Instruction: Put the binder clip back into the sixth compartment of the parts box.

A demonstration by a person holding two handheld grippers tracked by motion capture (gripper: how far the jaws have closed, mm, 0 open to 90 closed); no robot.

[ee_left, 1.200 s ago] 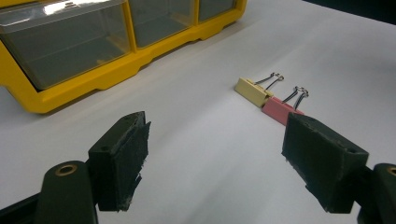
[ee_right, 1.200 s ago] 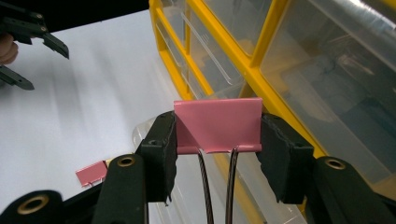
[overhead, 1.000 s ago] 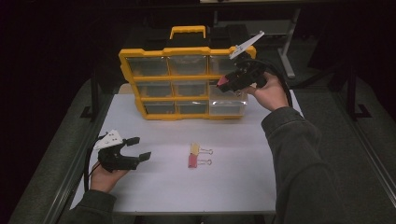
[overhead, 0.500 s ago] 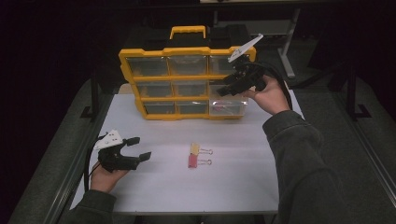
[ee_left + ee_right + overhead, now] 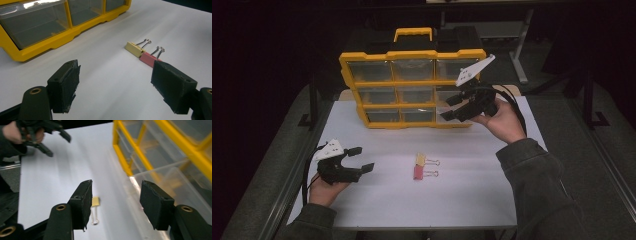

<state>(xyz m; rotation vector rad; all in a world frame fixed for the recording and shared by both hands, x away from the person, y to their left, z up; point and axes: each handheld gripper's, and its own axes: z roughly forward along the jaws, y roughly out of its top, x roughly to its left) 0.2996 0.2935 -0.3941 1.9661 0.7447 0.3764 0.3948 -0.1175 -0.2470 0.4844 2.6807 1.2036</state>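
Hovering right claw (image 5: 451,108): jaws apart and empty, just opened wider, shifted beside the organizer's pulled-out bottom-right drawer (image 5: 160,187).
Left claw (image 5: 360,159): wide open, empty, unmoved on the white surface (image 5: 472,195).
Binder clips: yellow one (image 5: 420,159) touching the pink one (image 5: 418,172), mid-surface, unchanged.
Yellow organizer (image 5: 412,54): upright at the back.

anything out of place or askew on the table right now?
One thing: the bottom-right drawer of the yellow organizer is pulled out past the frame, while the other drawers sit flush. The right gripper hovers by it, jaws open and empty. The two binder clips lie neatly side by side.
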